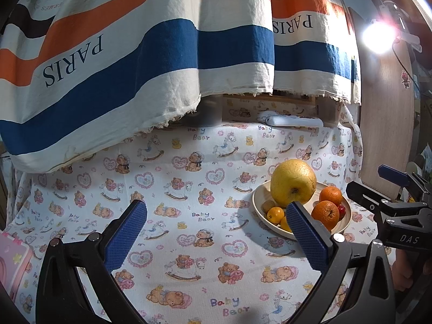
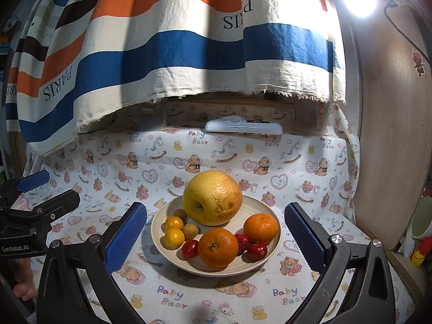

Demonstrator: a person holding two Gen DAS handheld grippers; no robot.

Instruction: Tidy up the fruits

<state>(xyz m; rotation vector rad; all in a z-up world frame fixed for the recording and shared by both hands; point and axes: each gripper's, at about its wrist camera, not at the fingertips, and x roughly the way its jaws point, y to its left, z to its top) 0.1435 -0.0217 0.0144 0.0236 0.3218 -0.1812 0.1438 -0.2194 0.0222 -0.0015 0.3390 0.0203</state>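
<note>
The left gripper [image 1: 216, 232] hovers over bare bear-print cloth [image 1: 172, 178] with its jaws spread wide, holding nothing. To its right the right gripper [image 2: 215, 232], equally wide and empty, faces the plate [image 2: 159, 232] where all the fruit sits. The big yellow fruit [image 2: 212, 197] looks top-heavy; nudging it could scatter the small ones.

Fruits [image 2: 212, 197] in bowl [image 2: 272, 256] (on tablecloth [image 2: 108, 167])
</note>
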